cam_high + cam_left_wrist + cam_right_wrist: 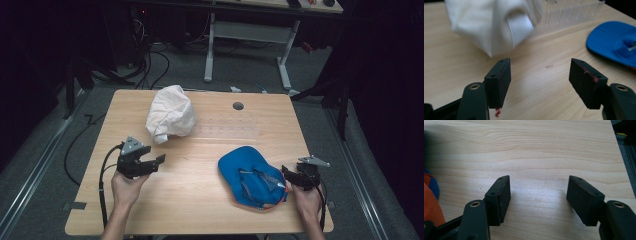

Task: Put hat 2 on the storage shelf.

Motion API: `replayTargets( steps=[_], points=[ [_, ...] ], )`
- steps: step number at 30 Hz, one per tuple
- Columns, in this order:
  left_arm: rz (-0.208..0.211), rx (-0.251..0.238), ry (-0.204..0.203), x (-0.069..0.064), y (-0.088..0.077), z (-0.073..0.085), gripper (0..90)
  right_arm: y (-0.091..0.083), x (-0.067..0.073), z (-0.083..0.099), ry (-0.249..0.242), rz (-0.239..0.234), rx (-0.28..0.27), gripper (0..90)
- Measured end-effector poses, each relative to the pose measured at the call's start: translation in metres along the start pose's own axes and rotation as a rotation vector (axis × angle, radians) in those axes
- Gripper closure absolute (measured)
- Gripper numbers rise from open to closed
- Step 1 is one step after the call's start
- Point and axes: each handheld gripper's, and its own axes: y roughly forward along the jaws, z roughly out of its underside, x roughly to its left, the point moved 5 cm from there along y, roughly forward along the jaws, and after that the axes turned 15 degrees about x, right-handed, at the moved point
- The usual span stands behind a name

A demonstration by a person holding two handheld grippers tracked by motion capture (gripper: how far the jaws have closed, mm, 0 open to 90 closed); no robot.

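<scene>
Your right tool [289, 176] sits just beside the blue fabric cap [251, 181], at the cap's right edge, with its jaws spread wide and nothing between them; in the right gripper view they frame only bare wood, with a sliver of blue and orange cloth at the far left. Your left tool [156, 162] is likewise wide open and empty, well to the left of the cap and just below the crumpled white cloth cap [170, 119].

The risk I see: the blue cap is soft, floppy cloth lying upside down on a smooth pale wooden counter [200, 210]; close on a single thin layer and it will likely sag, fold or slide out of the flat pads; push sideways into it and it may simply skate across the slick wood. It lies near the counter's front edge, so a shove could send it off.

The white cap is limp and wrinkled too; a careless left sweep would probably drag it; the clear ridged plastic tray [571, 12] beyond it looks light and easily knocked.
</scene>
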Motion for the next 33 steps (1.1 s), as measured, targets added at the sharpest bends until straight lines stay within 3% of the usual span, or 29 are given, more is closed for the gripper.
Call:
replayTargets(
  steps=[6,10,19,26,33],
  points=[
    [-0.062,0.042,-0.029,0.017,0.017,0.041,33.7,-0.003,0.000,0.001,0.020,-0.022,0.005,40.6],
    [-0.099,0.045,-0.027,0.023,0.026,0.054,33.6,-0.007,0.001,0.002,0.027,-0.049,-0.011,41.8],
    [-0.167,0.034,0.009,0.030,0.036,0.064,32.5,-0.030,0.009,0.000,0.014,-0.137,-0.125,42.6],
    [-0.197,0.056,0.066,0.027,0.040,0.069,29.5,-0.044,0.024,-0.002,-0.032,-0.205,-0.144,38.7],
    [-0.193,0.056,0.063,0.027,0.040,0.069,28.6,-0.047,0.042,-0.005,-0.099,-0.253,-0.118,35.2]
  ],
)
